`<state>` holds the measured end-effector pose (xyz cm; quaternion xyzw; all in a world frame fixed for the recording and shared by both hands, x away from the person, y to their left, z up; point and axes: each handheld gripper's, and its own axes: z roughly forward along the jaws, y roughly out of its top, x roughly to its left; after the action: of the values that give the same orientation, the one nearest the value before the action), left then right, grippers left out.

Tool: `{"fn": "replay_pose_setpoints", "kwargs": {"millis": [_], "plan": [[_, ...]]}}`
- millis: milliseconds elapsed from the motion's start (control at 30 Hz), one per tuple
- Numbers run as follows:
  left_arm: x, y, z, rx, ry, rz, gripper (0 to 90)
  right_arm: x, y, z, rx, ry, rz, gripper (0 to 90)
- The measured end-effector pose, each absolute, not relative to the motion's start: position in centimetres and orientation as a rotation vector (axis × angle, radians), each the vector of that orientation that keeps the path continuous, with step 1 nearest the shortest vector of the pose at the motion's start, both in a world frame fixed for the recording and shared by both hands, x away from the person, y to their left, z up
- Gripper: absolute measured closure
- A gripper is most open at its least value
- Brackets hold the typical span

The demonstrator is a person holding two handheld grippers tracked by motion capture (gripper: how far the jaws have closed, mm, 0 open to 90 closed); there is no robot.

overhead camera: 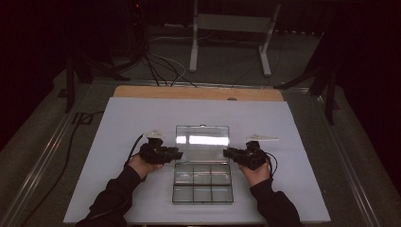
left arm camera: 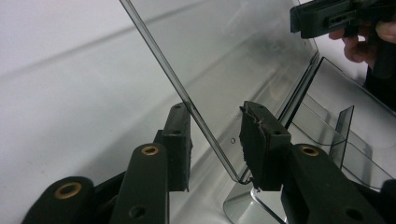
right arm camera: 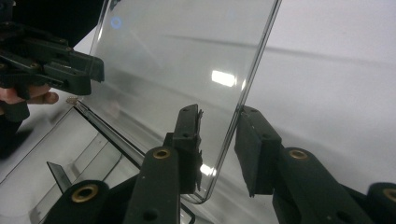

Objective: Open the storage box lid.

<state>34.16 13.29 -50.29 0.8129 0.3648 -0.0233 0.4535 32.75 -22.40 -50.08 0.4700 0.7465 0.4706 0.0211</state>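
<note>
Standing open on the white table sheet (overhead camera: pixel 118 142), the clear plastic box (overhead camera: pixel 202 187) has its lid (overhead camera: pixel 202 135) swung up, and the two grippers flank that lid from either side. The left gripper (overhead camera: pixel 177 153) reaches in from the lid's left edge, the right gripper (overhead camera: pixel 227 152) from its right edge, each held by a hand in a dark sleeve (overhead camera: pixel 113 194).

In the left gripper view, the lid (left arm camera: pixel 233 60) passes edge-on between the jaws of the left gripper (left arm camera: pixel 215 140). Both pads stand clear of it: a narrow gap shows on the left-hand side, and a wider one on the right-hand side. The jaws are partly open and grip nothing. Past the right-hand jaw lies the box's tray with its dividers (left arm camera: pixel 343 130), and farther off, at the upper right, the other gripper (left arm camera: pixel 327 16) shows with fingers wrapped around it.

In the right gripper view, the lid (right arm camera: pixel 187 60) likewise runs between the jaws of the right gripper (right arm camera: pixel 219 149). Its rounded corner sits just in front of the left-hand pad, very close, though I cannot tell if they touch; the right-hand pad stands apart from the edge. These jaws are also partly open, with no squeeze on the plastic. Beyond the left-hand jaw, the tray's compartments (right arm camera: pixel 88 154) lie low, and the left gripper (right arm camera: pixel 60 70) shows across the lid at the upper left.
</note>
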Motion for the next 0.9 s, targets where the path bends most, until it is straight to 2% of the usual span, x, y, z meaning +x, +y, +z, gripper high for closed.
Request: {"fn": "replay_pose_setpoints", "kwargs": {"millis": [100,267,333,900], "plan": [[34.3,13.2,-50.5,2.011,0.922,-0.077,61.6,32.9,-22.2,-50.2,1.490,2.326,1.436,67.1],[34.5,13.2,-50.6,2.016,0.943,-0.118,61.0,33.1,-22.1,-50.3,1.524,2.328,1.424,65.8],[34.6,13.1,-50.7,2.025,0.945,-0.134,57.8,33.2,-22.0,-50.3,1.544,2.331,1.410,64.6],[35.3,12.3,-50.8,2.038,1.052,-0.217,47.4,33.5,-21.8,-50.5,1.723,2.313,1.364,62.9]]}}
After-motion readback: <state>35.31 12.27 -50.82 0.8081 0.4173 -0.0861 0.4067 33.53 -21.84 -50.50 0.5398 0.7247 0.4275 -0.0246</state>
